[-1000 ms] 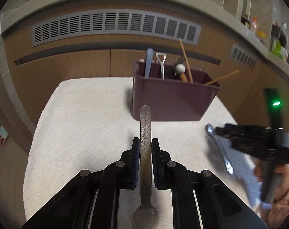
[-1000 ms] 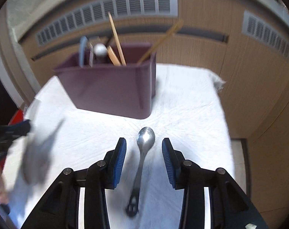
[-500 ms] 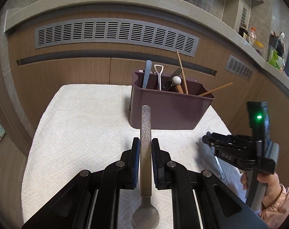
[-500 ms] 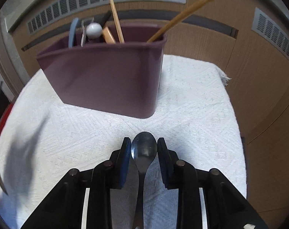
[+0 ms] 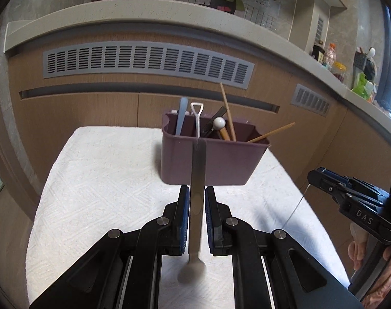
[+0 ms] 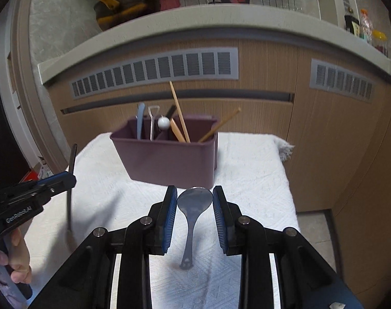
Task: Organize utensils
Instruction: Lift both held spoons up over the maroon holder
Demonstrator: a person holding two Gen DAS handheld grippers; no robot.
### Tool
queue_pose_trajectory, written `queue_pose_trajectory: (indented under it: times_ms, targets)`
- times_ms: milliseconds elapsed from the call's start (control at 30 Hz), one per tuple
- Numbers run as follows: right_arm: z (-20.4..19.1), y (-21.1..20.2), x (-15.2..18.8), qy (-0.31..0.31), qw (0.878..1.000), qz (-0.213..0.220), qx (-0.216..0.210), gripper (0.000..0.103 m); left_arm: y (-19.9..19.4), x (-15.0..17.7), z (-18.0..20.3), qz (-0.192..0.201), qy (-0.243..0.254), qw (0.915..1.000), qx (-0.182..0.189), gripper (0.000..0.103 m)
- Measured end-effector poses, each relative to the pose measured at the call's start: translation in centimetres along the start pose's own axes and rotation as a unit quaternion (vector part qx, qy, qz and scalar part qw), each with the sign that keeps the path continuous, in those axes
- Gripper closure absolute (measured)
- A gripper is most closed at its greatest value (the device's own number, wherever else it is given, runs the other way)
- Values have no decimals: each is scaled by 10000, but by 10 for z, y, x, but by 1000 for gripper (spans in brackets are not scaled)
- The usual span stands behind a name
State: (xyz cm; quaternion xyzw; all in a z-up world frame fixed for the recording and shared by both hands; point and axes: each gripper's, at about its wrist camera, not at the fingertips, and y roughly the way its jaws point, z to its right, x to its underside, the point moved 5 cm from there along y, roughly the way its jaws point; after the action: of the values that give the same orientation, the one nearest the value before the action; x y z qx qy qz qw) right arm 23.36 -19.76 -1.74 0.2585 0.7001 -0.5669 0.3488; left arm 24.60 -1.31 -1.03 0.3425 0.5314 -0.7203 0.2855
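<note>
Both grippers rose, spoons (image 6: 194,206) lifted off cloth (image 5: 105,180).

Both views were taken from fisheye cameras mounted behind the fingers, each looking forward and slightly downward along them. The left wrist view looked over the left gripper (image 5: 196,200) from close above the white cloth (image 5: 105,180), facing the purple utensil caddy (image 5: 213,162) and the wooden cabinet front (image 5: 92,108) beyond. The right wrist view looked over the right gripper (image 6: 194,203) toward the same caddy (image 6: 167,159) from slightly further right. The views shared the cloth (image 6: 247,170), caddy and vent grille (image 5: 149,61). Each camera caught the other gripper at its frame edge: right gripper (image 5: 350,195), left gripper (image 6: 35,193).
</note>
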Motion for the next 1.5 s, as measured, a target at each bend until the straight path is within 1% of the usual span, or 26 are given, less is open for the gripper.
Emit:
queue_pose_trajectory:
  times_ms: [133,200,267,333,433,467,500,533,600,633,800,833,867,933,967,1000,1067,1100,1133,1200,1267,1333,1400,1467,1500]
  targets:
    - [-3,-9,-11,-125,9998,160,-6,77,-12,-8,5,306,5,9995,78,91]
    - [-5,-12,-14,-217,9995,216,23,77,-15,-11,6,388,12,9992,78,91]
    - [-8,-16,-18,-336,9990,275,72,77,-14,-13,4,367,-13,9993,68,91]
    - [-10,-17,-20,-381,9988,293,57,77,-10,-13,0,266,-74,9996,28,91]
    - [-9,-18,-20,-364,9990,256,32,77,11,-6,-9,-265,-91,9996,-99,89]
    - [-8,-17,-19,-359,9991,227,21,77,19,-2,-12,-487,-74,9986,-181,89]
    - [-8,-17,-18,-359,9992,193,12,77,32,3,-15,-804,-71,9964,-245,88]
    - [-8,-17,-18,-367,9992,173,12,77,42,9,-17,-1038,-133,9942,-234,87]
    - [-7,-17,-16,-386,9991,166,46,77,61,19,-20,-1460,-261,9886,-244,78]
    - [-7,-18,-16,-390,9991,167,49,77,72,24,-21,-1679,-299,9849,-294,76]
    - [-2,-24,-16,-361,9991,202,17,77,119,36,-28,-2384,-527,9686,-477,76]
    - [-2,-26,-17,-357,9991,214,8,77,128,36,-28,-2472,-514,9661,-543,76]
    - [-1,-27,-17,-348,9991,238,2,77,138,34,-29,-2546,-438,9636,-685,76]
    - [0,-29,-17,-363,9990,266,28,77,146,29,-24,-2484,-169,9641,-927,75]
    - [0,-30,-17,-373,9989,276,40,77,152,27,-22,-2528,-19,9618,-1054,76]
    - [0,-30,-17,-375,9989,284,48,77,156,25,-18,-2508,130,9619,-1085,76]
    - [1,-29,-16,-370,9989,276,51,77,160,24,-10,-2415,433,9629,-1124,79]
    - [1,-29,-16,-367,9989,271,59,77,160,25,-7,-2374,503,9640,-1091,86]
    - [1,-28,-16,-365,9989,270,67,77,158,26,-4,-2324,566,9656,-1024,88]
    - [2,-28,-15,-362,9990,271,64,77,151,29,-4,-2166,476,9710,-890,90]
    - [2,-29,-15,-351,9990,277,43,77,127,26,-8,-1719,123,9820,-778,90]
    - [3,-31,-15,-352,9990,289,39,77,92,17,-7,-1026,-27,9923,-695,90]
    - [4,-32,-14,-351,9990,292,38,77,60,8,-7,-466,-152,9968,-625,91]
    - [4,-33,-14,-325,9991,281,22,77,39,2,-5,-124,-207,9981,-565,91]
    - [4,-33,-15,-313,9991,269,-10,77,34,-2,-4,-46,-206,9982,-555,91]
